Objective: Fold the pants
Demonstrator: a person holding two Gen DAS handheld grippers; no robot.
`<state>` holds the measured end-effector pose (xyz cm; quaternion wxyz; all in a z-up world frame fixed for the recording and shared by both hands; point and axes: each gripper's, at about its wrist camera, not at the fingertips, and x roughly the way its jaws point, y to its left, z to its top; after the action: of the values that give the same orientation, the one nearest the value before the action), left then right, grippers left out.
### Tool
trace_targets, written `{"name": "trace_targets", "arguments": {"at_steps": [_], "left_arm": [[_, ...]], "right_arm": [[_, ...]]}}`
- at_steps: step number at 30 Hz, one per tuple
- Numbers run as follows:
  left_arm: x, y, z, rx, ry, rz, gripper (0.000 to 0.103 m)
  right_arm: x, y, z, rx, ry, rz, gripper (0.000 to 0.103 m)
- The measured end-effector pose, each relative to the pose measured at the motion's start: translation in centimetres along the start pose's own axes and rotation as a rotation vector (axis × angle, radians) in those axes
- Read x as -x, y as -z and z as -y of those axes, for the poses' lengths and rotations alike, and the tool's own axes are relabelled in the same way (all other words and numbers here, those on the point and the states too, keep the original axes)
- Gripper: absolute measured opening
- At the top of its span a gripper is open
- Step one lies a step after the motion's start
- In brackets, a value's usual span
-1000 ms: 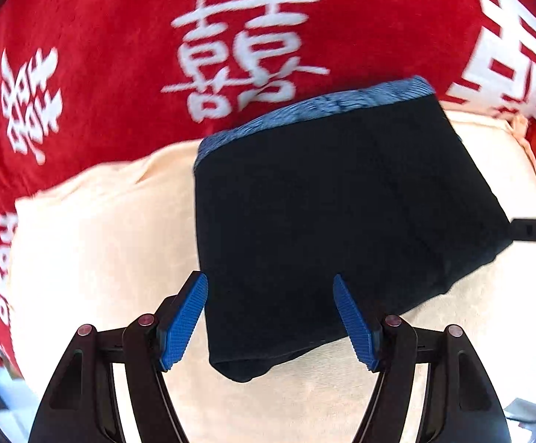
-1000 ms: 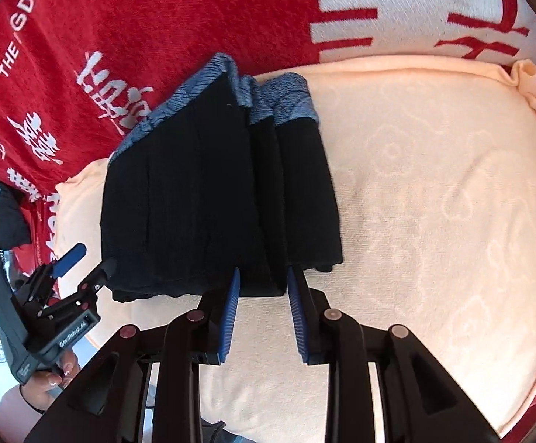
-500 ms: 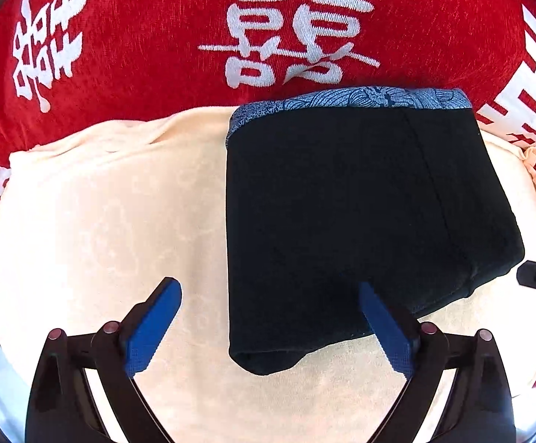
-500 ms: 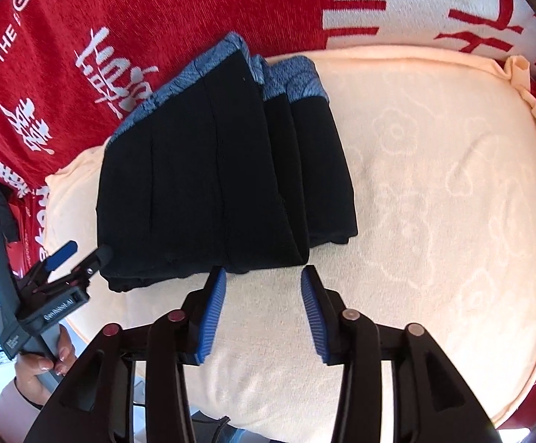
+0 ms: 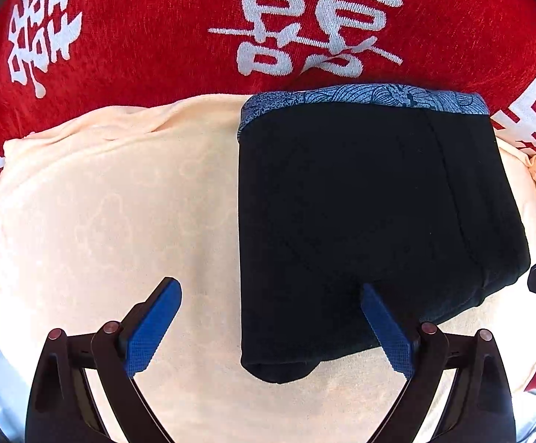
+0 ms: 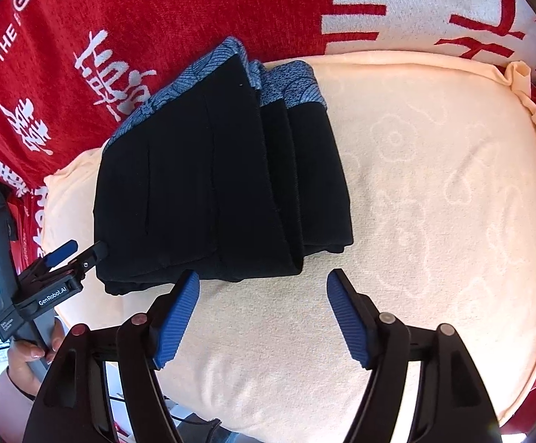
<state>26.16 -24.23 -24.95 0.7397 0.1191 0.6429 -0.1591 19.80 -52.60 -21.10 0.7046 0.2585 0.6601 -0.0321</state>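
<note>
The pants [image 5: 360, 221] are sitting folded into a compact black bundle on the cream towel [image 5: 101, 203], with the blue patterned waistband [image 5: 363, 96] along the far edge, right up against the red blanket [image 5: 138, 37] with the white characters. From your right wrist view you can see the fold stacked in layers, the waistband [image 6: 290, 85] showing in two or three overlapping strips at the top and the loose hem ends bunched at the near side of the pants [image 6: 212, 192].

Your left tongs [image 5: 271, 328] are spread wide and gripping nothing. The right-hand blue pad overlaps the near edge of the bundle in the picture, while the other pad hangs over bare towel; can't tell if either actually touches the fabric. In the right wrist view the left tongs [image 6: 74, 253] show up at the near-left corner of the bundle, with your hand [image 6: 28, 354] wrapped around the handle below.

Your right tongs [image 6: 262, 313] are also released, jaws well apart, hovering just beside the near edge of the pants over the cream towel [image 6: 434, 221], with nothing between the pads. The towel has a faint flower and cloud pattern and the red blanket [image 6: 138, 7] wraps around behind it.
</note>
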Motion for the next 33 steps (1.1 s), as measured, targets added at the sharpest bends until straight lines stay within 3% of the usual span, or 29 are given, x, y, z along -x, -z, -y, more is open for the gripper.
{"name": "trace_targets", "arguments": {"at_steps": [8,13,17,21,29,33], "left_arm": [[-0.9,-1.3,0.0,-0.001,0.017,-0.006,0.098],[-1.9,-1.9,-0.6,0.019,0.083,-0.032,0.098],[-2.9,-2.2,-2.1,0.100,0.183,-0.062,0.098],[-3.4,-2.4,-3.2,0.142,0.212,-0.065,0.098],[-3.9,-4.8,-4.8,0.133,0.245,-0.051,0.098],[-5.0,-6.2,-5.6,0.143,0.313,-0.074,0.098]], "right_arm": [[-0.4,-0.5,0.9,-0.014,-0.021,-0.001,0.076],[-0.4,-0.8,1.3,0.008,-0.041,0.014,0.080],[-0.5,-1.0,1.6,0.022,-0.053,0.019,0.081],[-0.9,-1.1,2.5,0.008,-0.058,0.002,0.081],[-1.0,-2.1,5.1,-0.073,-0.180,0.039,0.082],[-1.7,-3.2,5.9,-0.091,-0.238,0.030,0.082]]}}
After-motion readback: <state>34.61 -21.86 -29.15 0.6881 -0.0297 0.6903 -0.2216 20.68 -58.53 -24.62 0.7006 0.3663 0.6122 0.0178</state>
